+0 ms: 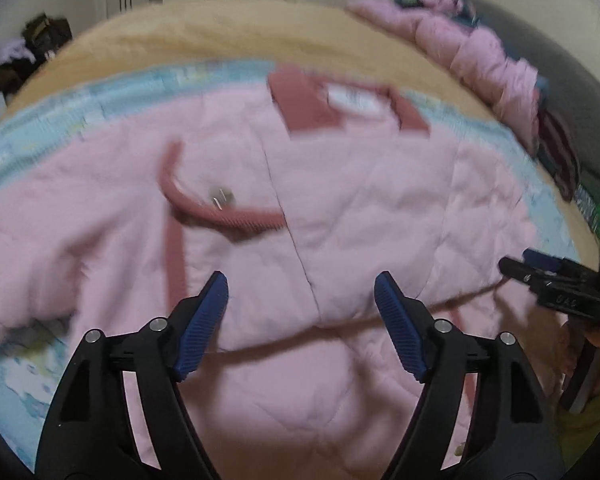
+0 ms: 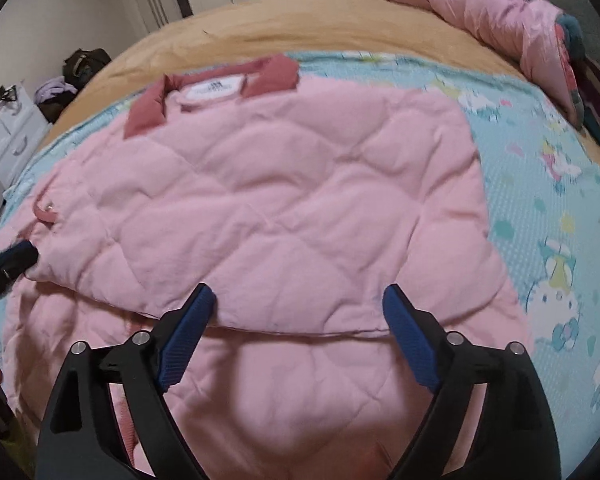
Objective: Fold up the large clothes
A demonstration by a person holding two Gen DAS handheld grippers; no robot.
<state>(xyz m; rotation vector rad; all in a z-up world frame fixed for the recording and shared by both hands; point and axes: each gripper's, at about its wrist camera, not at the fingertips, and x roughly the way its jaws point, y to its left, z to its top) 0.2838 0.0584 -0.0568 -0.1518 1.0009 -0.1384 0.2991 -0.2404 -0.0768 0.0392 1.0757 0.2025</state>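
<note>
I hold one left gripper (image 1: 301,300) and one right gripper (image 2: 299,312) side by side above one quilted pink jacket with a dark-pink collar (image 2: 268,208); both have fingers spread, gripping nothing. The jacket lies partly folded on the blue cartoon-print sheet (image 2: 540,200). One puffy pink coat (image 2: 480,4) lies well apart.

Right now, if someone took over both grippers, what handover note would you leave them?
Left gripper: open, holding nothing, over the pink quilted jacket.
Right gripper: open, empty, at the folded edge near the hem.
Jacket lies on the cartoon-print sheet, dark pink collar at the far end.
Done: one panel appears folded over the body; on the left wrist view a sleeve with a dark pink cuff lies across it.
Left: probably fold it up toward the collar. A second pink coat waits at the far edge of the bed.
</note>
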